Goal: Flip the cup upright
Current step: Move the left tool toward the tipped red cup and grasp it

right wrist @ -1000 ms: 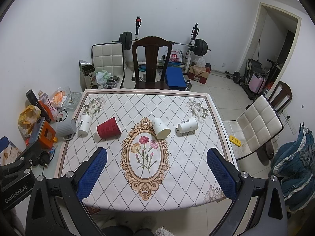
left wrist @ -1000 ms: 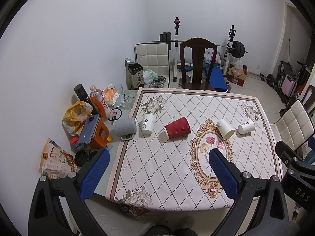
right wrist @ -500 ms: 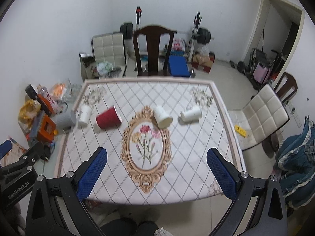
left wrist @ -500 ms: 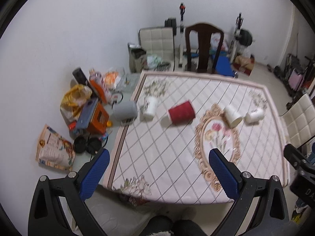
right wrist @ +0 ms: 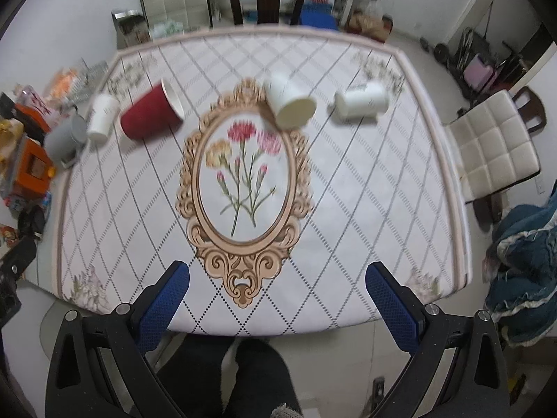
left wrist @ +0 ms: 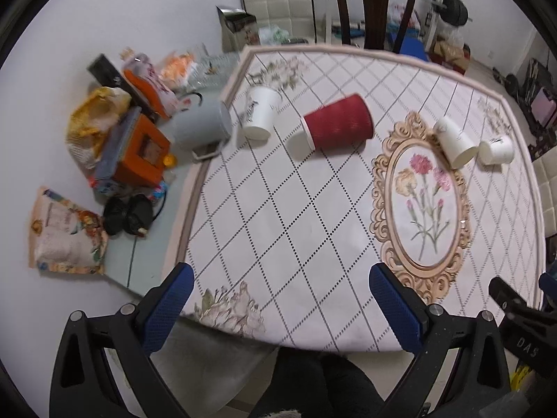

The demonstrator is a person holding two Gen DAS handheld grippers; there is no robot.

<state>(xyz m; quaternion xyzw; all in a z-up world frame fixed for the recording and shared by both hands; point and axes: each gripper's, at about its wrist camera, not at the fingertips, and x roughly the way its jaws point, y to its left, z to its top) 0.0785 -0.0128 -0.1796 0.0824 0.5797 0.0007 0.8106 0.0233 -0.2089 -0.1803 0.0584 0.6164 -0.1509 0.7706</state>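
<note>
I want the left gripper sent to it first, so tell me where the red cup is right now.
The red cup lies on its side on the table's far left part, between the white cup to its left and the oval flower medallion to its right, in both views.

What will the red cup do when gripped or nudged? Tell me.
The red cup lies on its side on the tablecloth, so a nudge would probably roll it. It looks like ribbed paper: likely light, and a hard squeeze may crush it.
</note>
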